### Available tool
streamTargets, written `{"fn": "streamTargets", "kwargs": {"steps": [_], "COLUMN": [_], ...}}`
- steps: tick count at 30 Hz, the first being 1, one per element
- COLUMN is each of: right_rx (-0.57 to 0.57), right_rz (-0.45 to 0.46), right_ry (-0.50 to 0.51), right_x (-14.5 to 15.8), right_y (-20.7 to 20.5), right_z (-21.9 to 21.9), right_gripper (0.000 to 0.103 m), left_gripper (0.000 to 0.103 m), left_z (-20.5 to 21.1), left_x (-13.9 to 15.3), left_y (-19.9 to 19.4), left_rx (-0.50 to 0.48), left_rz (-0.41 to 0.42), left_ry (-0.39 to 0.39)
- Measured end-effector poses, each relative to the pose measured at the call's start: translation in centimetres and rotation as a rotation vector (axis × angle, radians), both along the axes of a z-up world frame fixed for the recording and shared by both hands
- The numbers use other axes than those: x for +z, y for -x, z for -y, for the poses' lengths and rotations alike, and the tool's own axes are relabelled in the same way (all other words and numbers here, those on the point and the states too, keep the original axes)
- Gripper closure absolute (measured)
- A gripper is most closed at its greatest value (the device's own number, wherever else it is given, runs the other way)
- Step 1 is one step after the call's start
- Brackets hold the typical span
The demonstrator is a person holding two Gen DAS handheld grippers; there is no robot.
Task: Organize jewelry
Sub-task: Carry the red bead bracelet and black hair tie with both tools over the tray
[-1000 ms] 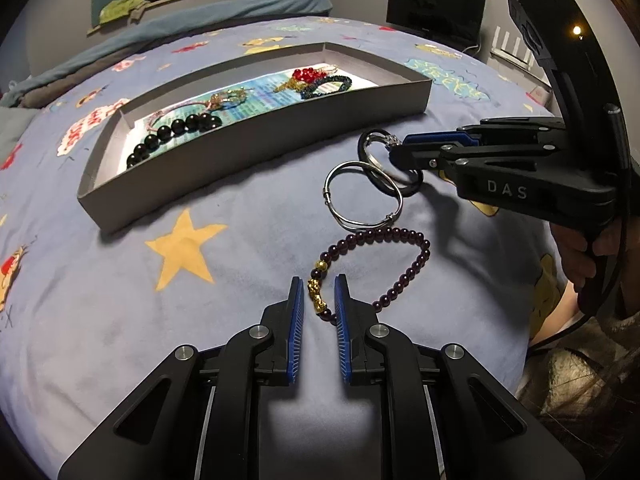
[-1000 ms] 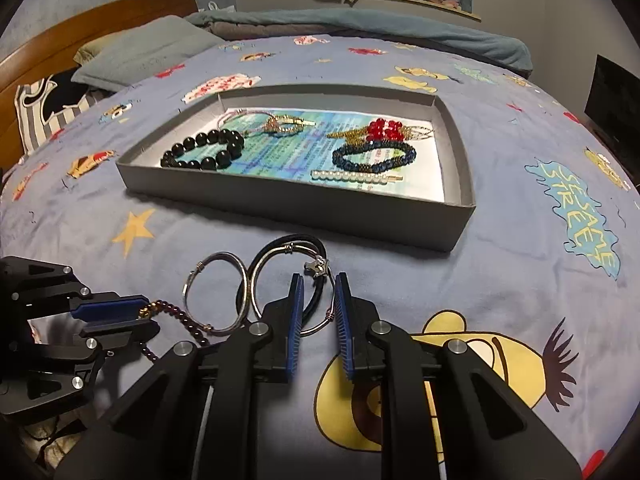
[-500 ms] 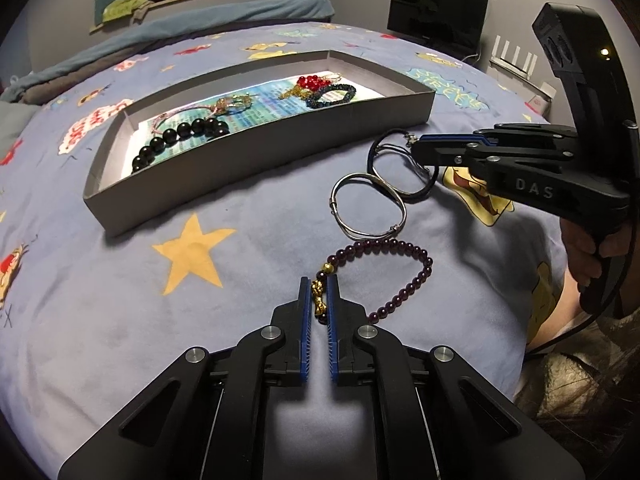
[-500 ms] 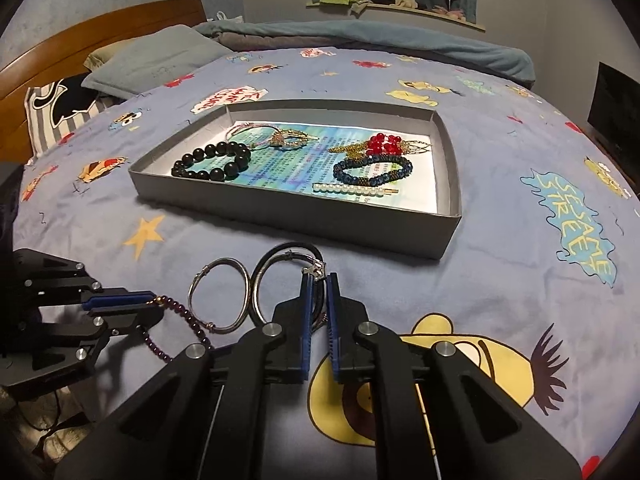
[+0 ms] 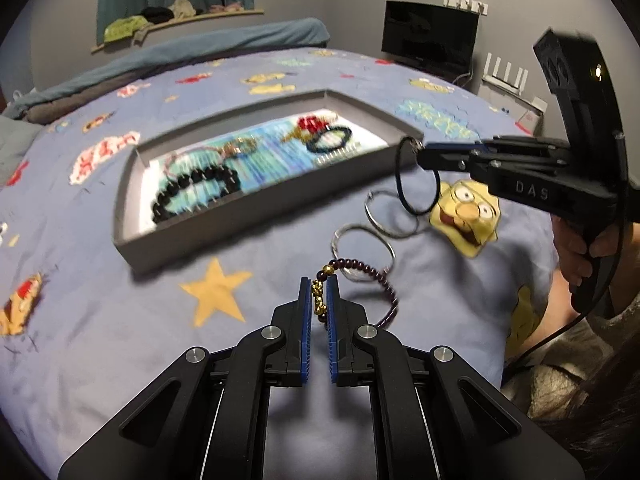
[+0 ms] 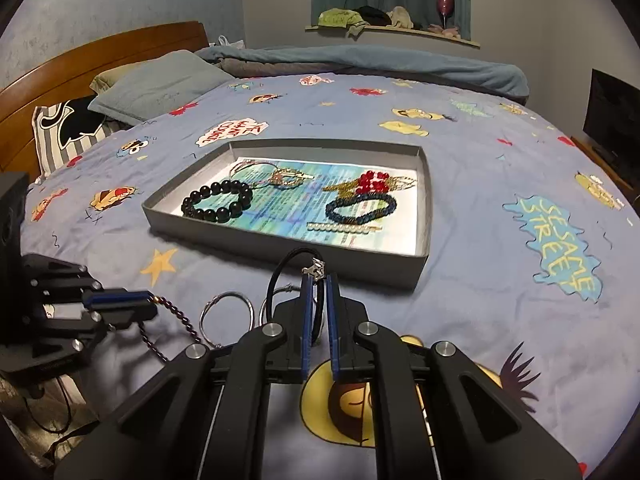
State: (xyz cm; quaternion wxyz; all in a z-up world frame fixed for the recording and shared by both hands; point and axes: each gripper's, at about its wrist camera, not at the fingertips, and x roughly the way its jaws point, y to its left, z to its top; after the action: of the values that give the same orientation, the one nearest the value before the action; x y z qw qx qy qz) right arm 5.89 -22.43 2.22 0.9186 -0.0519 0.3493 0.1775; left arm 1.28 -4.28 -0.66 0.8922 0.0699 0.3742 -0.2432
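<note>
My left gripper (image 5: 319, 292) is shut on the gold charm of a dark purple bead bracelet (image 5: 376, 276), which hangs just above the bedspread. From the right wrist view that left gripper (image 6: 148, 304) sits low at the left, with the purple bracelet (image 6: 176, 314) trailing from it. My right gripper (image 6: 319, 284) is shut on a black cord bracelet (image 6: 280, 276) with a silver charm. In the left wrist view the right gripper (image 5: 420, 152) holds the cord loop (image 5: 400, 184) clear of the bed. Two silver rings (image 5: 336, 240) lie on the bedspread between the grippers.
A grey tray (image 6: 280, 240) beyond the grippers holds a black bead bracelet (image 6: 218, 202), a blue bead bracelet (image 6: 360, 206), red beads (image 6: 372, 182) and a pearl clip (image 6: 344, 229). A pillow (image 6: 160, 84) and a wooden headboard lie far left. A hand (image 5: 576, 248) grips the right tool.
Both grippers shut on their bracelets, then rose. The purple bracelet and the black cord have come up off the bedspread; the silver rings stayed down.
</note>
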Motion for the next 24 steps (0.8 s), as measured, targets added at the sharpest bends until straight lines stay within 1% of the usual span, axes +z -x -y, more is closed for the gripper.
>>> {"fn": "streamTargets", "kwargs": {"steps": [7, 12, 14, 17, 20, 24], "right_rx": [-0.027, -0.051, -0.061, -0.077, -0.086, -0.096], "right_rz": [0.032, 0.06, 0.065, 0.062, 0.051, 0.027], "right_ry": [-0.006, -0.016, -0.025, -0.041, -0.029, -0.005], "right_x": [1.4, 2.6, 3.0, 3.3, 2.9, 1.9], "right_y": [-0.6, -1.6, -2.2, -3.4, -4.5, -5.8], "right_z": [0.6, 1.2, 1.4, 1.7, 1.6, 1.1], "right_gripper": [0.096, 0.096, 0.096, 0.096, 0.096, 0.096], "left_gripper": [0.096, 0.096, 0.096, 0.096, 0.096, 0.096], "left_z": [-2.5, -3.8, -4.1, -3.9, -3.4, -2.0], "left_x": [2.5, 3.6, 4.4, 6.0, 7.3, 7.7], "left_y": [-1.2, -1.8, -2.1, -2.6, -3.8, -6.0], "left_rx": [0.057, 0.083, 0.085, 0.081, 0.078, 0.064], "left_rz": [0.053, 0.079, 0.094, 0.136, 0.172, 0.168], "left_ry": [0.033, 0.036, 0.039, 0.039, 0.045, 0.059]}}
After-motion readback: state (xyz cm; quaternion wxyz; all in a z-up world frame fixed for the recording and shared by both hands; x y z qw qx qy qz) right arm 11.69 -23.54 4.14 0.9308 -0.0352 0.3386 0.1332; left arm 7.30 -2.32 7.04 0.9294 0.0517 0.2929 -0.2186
